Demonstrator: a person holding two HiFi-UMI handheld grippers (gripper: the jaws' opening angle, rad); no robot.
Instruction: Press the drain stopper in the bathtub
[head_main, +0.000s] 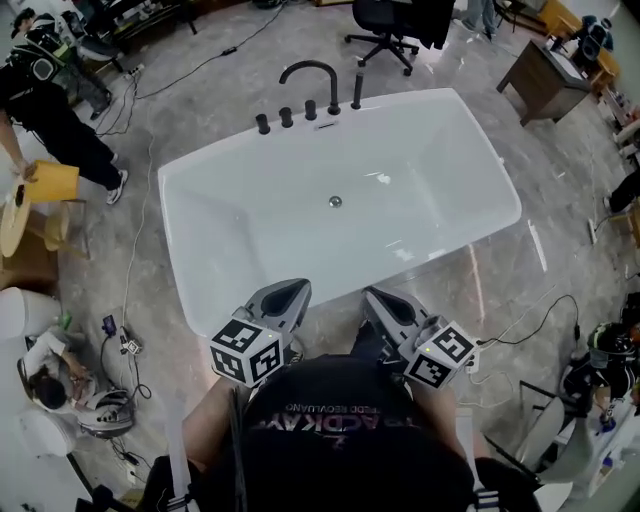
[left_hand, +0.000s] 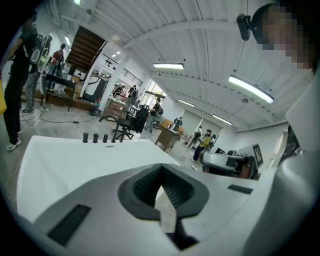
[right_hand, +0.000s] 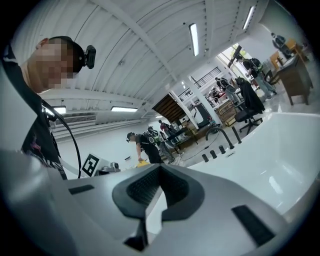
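Observation:
In the head view a white bathtub (head_main: 420, 100) fills the middle of the floor, with a small round metal drain stopper (head_main: 335, 201) in its bottom. A black curved faucet (head_main: 310, 75) and black taps (head_main: 286, 117) stand on the far rim. Both grippers are held close to the person's chest, just short of the near rim and well away from the stopper. My left gripper (head_main: 288, 295) (left_hand: 161, 172) is shut with nothing in it. My right gripper (head_main: 382, 303) (right_hand: 160, 175) is shut and empty too. The gripper views show only the tub's rim and walls (left_hand: 75, 160) (right_hand: 280, 150); the stopper is out of their sight.
A black office chair (head_main: 385, 25) stands behind the tub and a wooden desk (head_main: 545, 75) at the back right. A person in black (head_main: 50, 120) bends over at the left with a yellow container (head_main: 50, 182). Cables (head_main: 130, 250) trail over the marble floor on both sides.

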